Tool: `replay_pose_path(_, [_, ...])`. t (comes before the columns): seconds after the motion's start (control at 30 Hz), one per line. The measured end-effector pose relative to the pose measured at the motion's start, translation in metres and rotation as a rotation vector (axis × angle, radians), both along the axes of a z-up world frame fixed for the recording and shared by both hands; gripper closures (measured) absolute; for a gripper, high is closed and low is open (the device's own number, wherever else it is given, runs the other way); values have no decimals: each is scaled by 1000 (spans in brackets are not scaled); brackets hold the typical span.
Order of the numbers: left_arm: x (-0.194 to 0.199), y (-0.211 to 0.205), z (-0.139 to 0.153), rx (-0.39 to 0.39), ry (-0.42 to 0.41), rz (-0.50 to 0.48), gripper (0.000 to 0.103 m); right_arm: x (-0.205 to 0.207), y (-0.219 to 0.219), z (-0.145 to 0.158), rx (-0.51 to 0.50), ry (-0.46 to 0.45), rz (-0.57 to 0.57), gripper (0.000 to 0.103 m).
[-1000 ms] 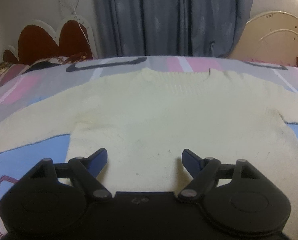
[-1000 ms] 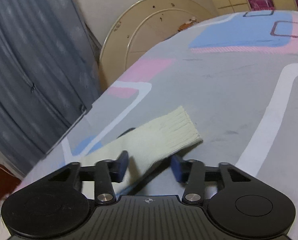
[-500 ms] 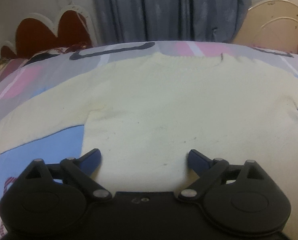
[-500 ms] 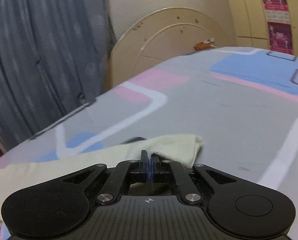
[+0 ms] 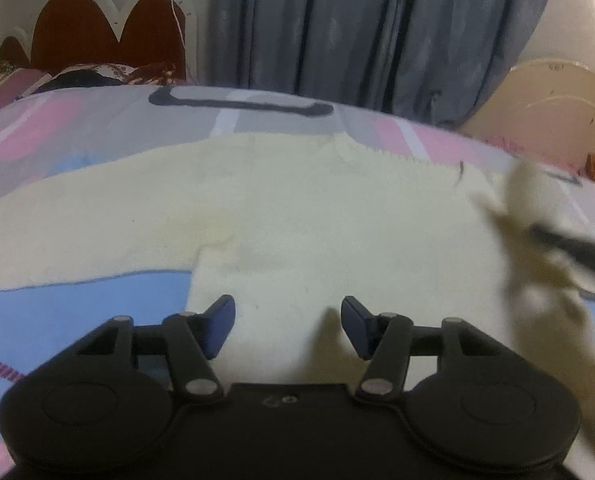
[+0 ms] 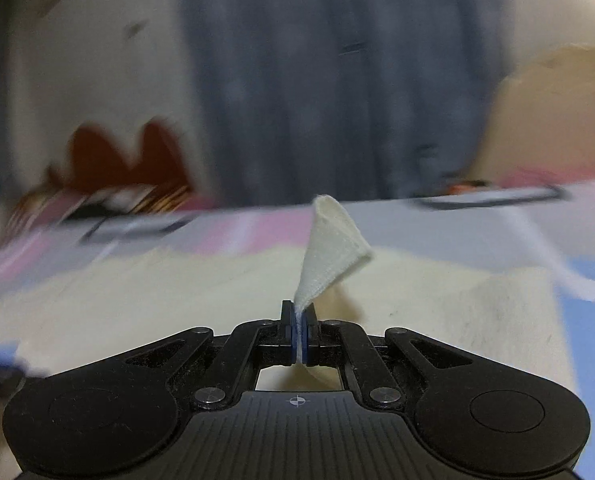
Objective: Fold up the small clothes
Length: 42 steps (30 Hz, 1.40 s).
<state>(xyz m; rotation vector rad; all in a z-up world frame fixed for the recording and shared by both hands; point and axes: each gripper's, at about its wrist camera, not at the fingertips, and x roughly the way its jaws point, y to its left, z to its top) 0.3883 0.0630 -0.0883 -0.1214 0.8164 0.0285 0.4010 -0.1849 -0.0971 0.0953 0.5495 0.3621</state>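
Cream knit covers most of the bed: a small sweater (image 5: 321, 220) lies flat and face-up on a bedspread (image 5: 77, 132) patterned in grey, pink and blue blocks, with its neckline toward the curtains (image 5: 377, 28) and one sleeve stretched out toward the left edge of the left wrist view.

The left gripper (image 5: 288, 322) hangs over the lower left part of the sweater's body, near the corner where the hem meets the blue patch of the bedspread. Its jaws stand apart and are closing; sweater fabric lies under the gap between them, but the blue fingertips (image 5: 221, 320) do not pinch it.

The right gripper (image 6: 298, 328) has its jaws pressed together on the cuff (image 6: 329, 248) of the other sleeve. The cuff stands up from the pinched pads as a small cream cone, lifted above the sweater's body, which spreads blurred underneath. In the left wrist view this gripper shows as a dark smeared shape at the right edge (image 5: 569, 248), with the raised sleeve blurred around it.

Behind the bed stand a red scalloped headboard (image 5: 97, 36) on the left and a pale rounded board (image 5: 553, 104) on the right.
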Motion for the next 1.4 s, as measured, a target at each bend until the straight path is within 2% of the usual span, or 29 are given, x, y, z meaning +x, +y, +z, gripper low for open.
replay_pose_path(0.1, [4,8,3,-43,-9,-18,46,4,46,-18,-21,55,105,102])
replay_pose_path(0.17, [7,8,5,-70,-22,-37,42,2,63,-27,-48,54,164,101])
replay_pose_path(0.2, [7,6,7,-76,-35,-44,36,-7,72,-27,-94,23,168,86])
replay_pose_path(0.23, [8,4,9,-89,-46,-54,34,-7,69,-26,-106,9,167,60])
replay_pose_path(0.27, [12,0,9,-111,-47,-70,33,-7,65,-24,-98,-6,150,50])
replay_pose_path(0.3, [16,-5,7,-143,-43,-88,36,-14,57,-22,-85,-25,119,49])
replay_pose_path(0.33, [21,-11,5,-175,-36,-107,38,-18,51,-23,-86,-22,92,50])
replay_pose_path(0.37, [28,-18,1,-203,-22,-129,44,-21,42,-23,-79,-14,65,52])
replay_pose_path(0.4, [34,-24,-3,-220,-7,-145,53,-24,32,-24,-65,0,43,65])
replay_pose_path(0.43, [40,-31,-7,-236,8,-158,55,-22,29,-25,-58,18,22,77])
replay_pose_path(0.53, [54,-47,-17,-272,27,-172,59,-24,8,-21,-59,46,-41,82])
replay_pose_path(0.57, [58,-50,-18,-271,25,-176,71,-29,0,-20,-57,54,-58,82])
replay_pose_path(0.6, [64,-54,-19,-277,31,-186,88,-32,-8,-20,-53,65,-76,82])
replay_pose_path(0.63, [69,-57,-19,-282,35,-197,96,-36,-15,-21,-52,78,-93,82])
replay_pose_path(0.67, [72,-58,-19,-278,33,-207,98,-38,-21,-21,-50,90,-107,82])
replay_pose_path(0.77, [72,-51,-6,-235,-54,-202,98,-45,-32,-19,-34,103,-136,82])
replay_pose_path(0.87, [61,-21,9,-192,-120,-160,98,-50,-40,-17,-18,108,-163,82])
replay_pose_path(0.97, [52,14,10,-138,-123,-109,98,-49,-44,-16,-4,112,-188,82])
replay_pose_path(1.07, [49,37,3,-127,-95,-66,98,-45,-43,-15,-2,107,-218,82])
replay_pose_path(1.2, [46,41,1,-128,-98,-65,98,-39,-52,-11,-7,100,-301,82])
replay_pose_path(1.4, [41,46,-2,-134,-105,-60,98,-28,-56,-9,-81,110,-343,82])
